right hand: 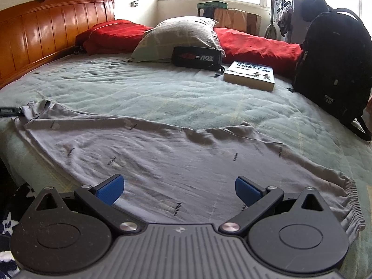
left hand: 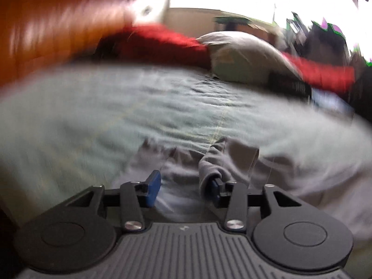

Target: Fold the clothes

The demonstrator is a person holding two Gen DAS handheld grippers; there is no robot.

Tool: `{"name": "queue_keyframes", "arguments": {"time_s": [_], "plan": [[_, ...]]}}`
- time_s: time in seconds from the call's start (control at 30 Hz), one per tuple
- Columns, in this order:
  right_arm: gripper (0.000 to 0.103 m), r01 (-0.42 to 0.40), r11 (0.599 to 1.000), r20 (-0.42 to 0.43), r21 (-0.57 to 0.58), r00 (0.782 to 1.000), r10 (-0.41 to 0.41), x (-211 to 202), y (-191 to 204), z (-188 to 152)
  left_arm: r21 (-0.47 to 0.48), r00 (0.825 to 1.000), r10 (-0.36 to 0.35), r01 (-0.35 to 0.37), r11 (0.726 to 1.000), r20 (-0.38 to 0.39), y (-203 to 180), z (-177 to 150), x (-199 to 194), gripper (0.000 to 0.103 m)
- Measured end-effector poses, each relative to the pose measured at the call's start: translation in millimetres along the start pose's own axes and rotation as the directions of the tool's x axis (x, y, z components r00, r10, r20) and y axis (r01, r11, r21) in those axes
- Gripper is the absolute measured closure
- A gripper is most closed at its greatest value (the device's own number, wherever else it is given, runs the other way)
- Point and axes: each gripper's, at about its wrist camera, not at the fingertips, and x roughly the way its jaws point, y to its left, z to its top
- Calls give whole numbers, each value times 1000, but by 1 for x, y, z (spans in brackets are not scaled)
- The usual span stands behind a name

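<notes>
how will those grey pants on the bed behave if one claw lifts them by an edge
The grey pants look thin and wrinkled, so they will probably droop and bunch. Fabric drapes over the left claw, suggesting floppiness. Probably light.

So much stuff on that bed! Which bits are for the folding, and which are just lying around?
For the folding:
- grey garment
- left gripper, cloth draped over one finger
- right gripper, open

Just lying about:
- book
- black backpack
- grey pillow
- black pouch
</notes>
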Motion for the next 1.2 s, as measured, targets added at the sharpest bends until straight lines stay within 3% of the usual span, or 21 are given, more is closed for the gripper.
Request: {"name": "queue_keyframes", "arguments": {"time_s": [0.03,0.1,0.2,0.27,0.43,0.5,0.53,0.57,0.7,0.83,0.9,1.07,1.2], "plan": [[0,0,1000,-2,-4,1000,0,0,1,0,107,999,44,-45,993,15,-13,-1,-2,58],[0,0,1000,-4,-9,1000,0,1,3,1,295,992,116,-124,948,44,-34,-7,-2,57],[0,-1,1000,-5,-8,1000,1,1,5,2,538,984,152,-180,824,95,-61,-18,-4,55],[0,-6,1000,-7,-11,1000,6,1,6,3,658,977,163,-211,723,135,-76,-24,-5,55],[0,-24,999,-11,-25,1000,24,3,10,6,768,981,121,-196,609,155,-92,-22,3,54],[0,-32,999,-13,-30,999,31,3,12,7,800,986,82,-166,577,146,-97,-21,5,70],[0,-35,999,-14,-33,999,35,3,13,8,792,991,63,-133,596,118,-96,-17,8,89],[0,-39,999,-15,-36,999,38,4,14,8,782,995,45,-100,615,91,-95,-13,9,95],[0,-55,997,-19,-48,998,54,4,18,10,651,998,14,-47,758,55,-79,2,5,98],[0,-154,984,-33,-88,988,151,5,30,22,509,999,-9,-12,860,39,-54,13,-4,99],[0,-204,973,-41,-108,979,201,5,36,28,444,999,-20,4,896,32,-40,20,-6,99],[0,-417,887,-49,-198,908,416,-1,68,47,235,998,-59,53,971,16,-6,27,-12,99],[0,-465,843,-50,-269,881,470,-2,94,56,10,995,-101,101,995,8,25,30,-15,99]]}}
